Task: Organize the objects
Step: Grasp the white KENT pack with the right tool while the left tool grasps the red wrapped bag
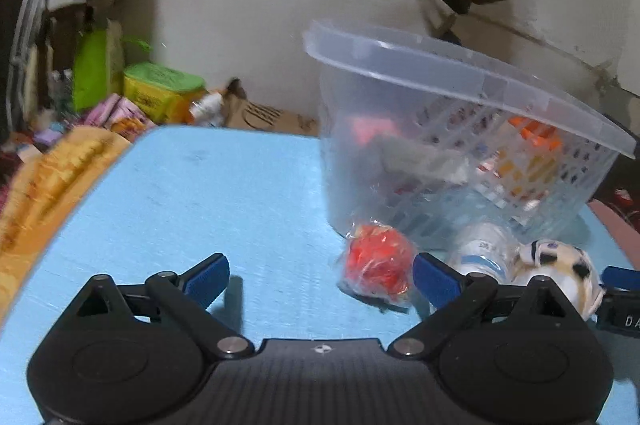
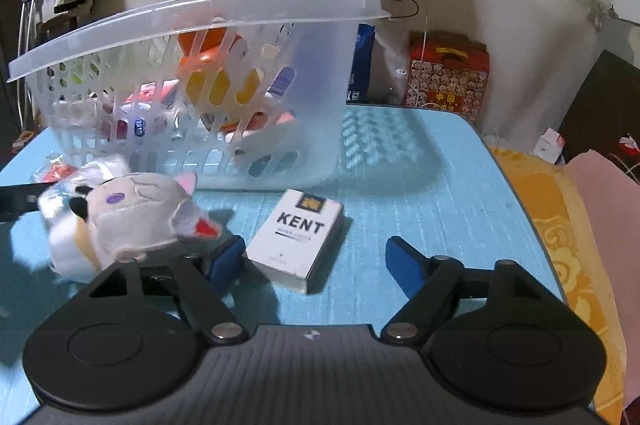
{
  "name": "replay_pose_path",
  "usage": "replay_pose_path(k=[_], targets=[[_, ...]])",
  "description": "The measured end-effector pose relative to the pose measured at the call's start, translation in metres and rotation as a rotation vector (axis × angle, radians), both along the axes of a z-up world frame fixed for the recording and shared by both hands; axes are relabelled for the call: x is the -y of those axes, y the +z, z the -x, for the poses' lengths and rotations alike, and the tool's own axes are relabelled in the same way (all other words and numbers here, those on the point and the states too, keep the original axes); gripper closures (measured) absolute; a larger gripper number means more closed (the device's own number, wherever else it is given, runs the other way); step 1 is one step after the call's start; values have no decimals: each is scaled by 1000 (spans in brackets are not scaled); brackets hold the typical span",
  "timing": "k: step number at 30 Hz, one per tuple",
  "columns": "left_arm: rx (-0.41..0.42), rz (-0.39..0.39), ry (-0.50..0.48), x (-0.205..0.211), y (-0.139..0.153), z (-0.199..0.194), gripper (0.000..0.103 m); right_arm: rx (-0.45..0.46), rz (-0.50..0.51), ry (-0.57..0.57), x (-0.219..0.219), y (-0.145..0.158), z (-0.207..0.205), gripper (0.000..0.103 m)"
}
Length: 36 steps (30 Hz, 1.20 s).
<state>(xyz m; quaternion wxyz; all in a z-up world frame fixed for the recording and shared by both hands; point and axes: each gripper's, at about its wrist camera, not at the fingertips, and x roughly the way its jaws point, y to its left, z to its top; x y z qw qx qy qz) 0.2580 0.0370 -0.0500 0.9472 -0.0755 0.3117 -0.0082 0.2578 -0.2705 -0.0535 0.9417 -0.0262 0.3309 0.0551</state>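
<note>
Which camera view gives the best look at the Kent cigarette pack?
The right wrist view: the Kent cigarette pack lies flat on the blue table, unobstructed, its label readable, just ahead of the right gripper. The left wrist view does not show it at all.

A basket stands on the table toward its far side, with several small items inside it. In the right wrist view a cigarette pack lies on the table in front of the basket, and a plush toy lies to the left of the pack, near the basket's front wall. In the left wrist view a wrapped ball sits on the table just before the basket; to its right lies a bottle on its side, and right of that the plush toy. A tin box stands behind the table's far right corner.
</note>
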Motion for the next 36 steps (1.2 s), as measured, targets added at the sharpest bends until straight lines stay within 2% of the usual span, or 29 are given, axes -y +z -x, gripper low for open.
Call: replay_pose_path(k=[3, 5, 9, 10, 14, 17, 21, 24, 28, 32, 36], targets=[[-20, -57, -58, 17, -4, -4, 6, 5, -4, 8, 7, 1, 6, 33], [1, -102, -68, 27, -1, -2, 7, 7, -9, 10, 10, 2, 9, 37], [-6, -80, -83, 30, -2, -6, 10, 3, -5, 23, 12, 3, 14, 45], [-10, -73, -81, 29, -2, -7, 22, 5, -4, 27, 13, 3, 15, 45], [-1, -94, -68, 27, -2, -4, 43, 11, 9, 35, 13, 3, 18, 44], [-1, -112, -94, 29, -1, -2, 44, 29, 16, 32, 9, 2, 15, 42], [3, -84, -105, 24, -1, 0, 43, 44, 44, 61, 2, 1, 8, 42], [2, -91, -117, 26, -2, 0, 41, 48, 34, 104, 2, 2, 8, 61], [17, -138, -130, 33, -1, 5, 48, 52, 58, 66, 10, 5, 17, 61], [70, -149, -148, 37, 4, 21, 48, 26, -24, 52, 25, 13, 25, 61], [97, -163, -192, 45, 10, 35, 48, 63, -41, 75, 20, 31, 41, 61]])
